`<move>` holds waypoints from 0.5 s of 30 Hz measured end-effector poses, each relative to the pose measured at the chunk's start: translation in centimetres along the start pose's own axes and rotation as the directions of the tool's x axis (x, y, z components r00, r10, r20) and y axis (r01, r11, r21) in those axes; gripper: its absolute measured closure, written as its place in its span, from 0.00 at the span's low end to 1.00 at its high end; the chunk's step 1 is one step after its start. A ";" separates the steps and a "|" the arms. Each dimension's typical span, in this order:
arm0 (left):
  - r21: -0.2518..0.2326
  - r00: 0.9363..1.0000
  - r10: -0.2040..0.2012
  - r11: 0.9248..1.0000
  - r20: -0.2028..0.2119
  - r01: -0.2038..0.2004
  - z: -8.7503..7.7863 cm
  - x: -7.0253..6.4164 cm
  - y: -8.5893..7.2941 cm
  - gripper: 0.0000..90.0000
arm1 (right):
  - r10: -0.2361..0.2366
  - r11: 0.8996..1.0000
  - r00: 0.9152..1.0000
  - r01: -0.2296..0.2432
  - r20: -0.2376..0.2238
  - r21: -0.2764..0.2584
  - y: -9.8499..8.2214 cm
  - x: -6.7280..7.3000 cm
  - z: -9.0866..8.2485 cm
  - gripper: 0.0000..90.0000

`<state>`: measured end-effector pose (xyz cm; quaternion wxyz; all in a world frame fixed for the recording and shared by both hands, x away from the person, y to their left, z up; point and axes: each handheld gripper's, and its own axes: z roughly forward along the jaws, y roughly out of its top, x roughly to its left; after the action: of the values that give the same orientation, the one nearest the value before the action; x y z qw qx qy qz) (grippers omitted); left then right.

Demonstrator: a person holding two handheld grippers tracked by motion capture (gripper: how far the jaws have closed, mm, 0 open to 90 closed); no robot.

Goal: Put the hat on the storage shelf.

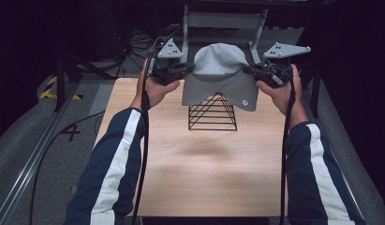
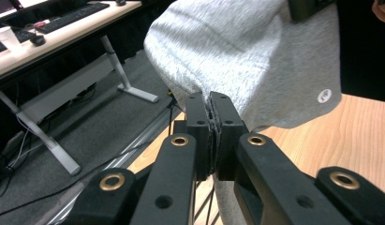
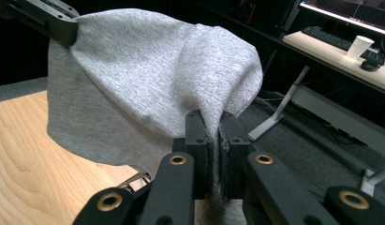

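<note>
A grey knit hat (image 1: 220, 75) hangs stretched between the two grippers above a black wire pyramid stand (image 1: 212, 113) on the wooden table (image 1: 195, 178). My left gripper (image 1: 186, 68) pinches the hat's left edge, and its jaws (image 2: 211, 101) are shut on the grey fabric (image 2: 237, 56). At the right edge, my right gripper (image 1: 250, 69) holds the hat (image 3: 148, 79) the same way, with the cloth clamped between its jaws (image 3: 212, 119). The hat's lower edge drapes over the stand's tip and hides it. A small round white tag (image 2: 324, 95) sits near the hem.
A grey metal frame (image 1: 223, 21) stands behind the table. Beyond the table edge, desks with keyboards and a paper cup (image 3: 361, 46) line the dark room. Cables trail on the grey floor (image 1: 21, 150) at the left.
</note>
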<state>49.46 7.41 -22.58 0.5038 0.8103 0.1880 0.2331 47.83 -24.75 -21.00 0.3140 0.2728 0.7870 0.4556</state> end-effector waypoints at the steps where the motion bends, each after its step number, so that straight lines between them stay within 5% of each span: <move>1: 0.001 1.000 0.003 1.000 0.002 -0.003 0.0 -0.1 -0.1 0.97 | -0.004 1.000 1.000 0.004 0.000 0.000 -0.1 0.0 0.1 0.94; 15: 0.053 0.999 -0.028 0.998 0.024 0.027 2.5 -0.3 -3.3 0.97 | 0.013 0.998 1.000 -0.011 -0.022 0.056 -2.9 0.2 1.8 0.94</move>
<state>50.38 6.84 -26.56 0.4879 0.8234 0.1990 0.2108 48.63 -24.86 -24.32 0.2946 0.2811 0.8013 0.4383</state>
